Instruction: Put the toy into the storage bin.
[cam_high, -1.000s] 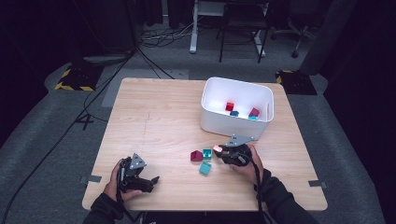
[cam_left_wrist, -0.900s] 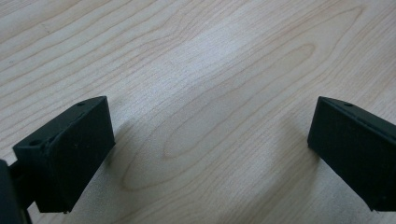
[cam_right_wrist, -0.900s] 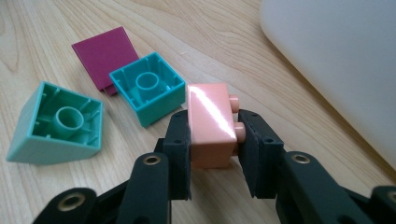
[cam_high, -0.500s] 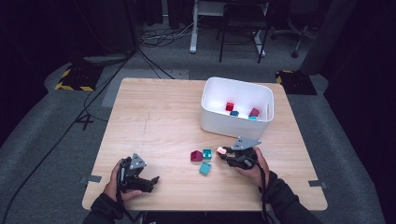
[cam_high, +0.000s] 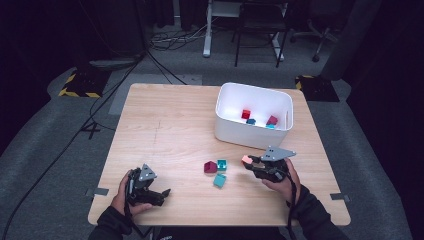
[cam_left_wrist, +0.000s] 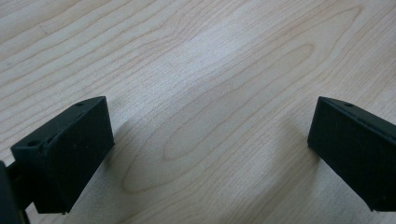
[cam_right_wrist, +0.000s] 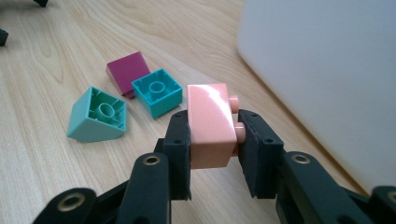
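At the left of the table (cam_high: 165, 130), we hold the left gripper (cam_high: 159, 194) low over bare wood near the front edge, its jaws spread wide with nothing between them. Toward the middle, a magenta block (cam_high: 210, 166), a teal block (cam_high: 221, 164) touching it and a light teal block (cam_high: 219, 180) just in front lie loose on the wood. At the right, the right gripper (cam_high: 248, 161) pinches a pink block (cam_right_wrist: 210, 123) between its jaws, just beside the loose blocks and near the front wall of the white bin (cam_high: 250, 135).
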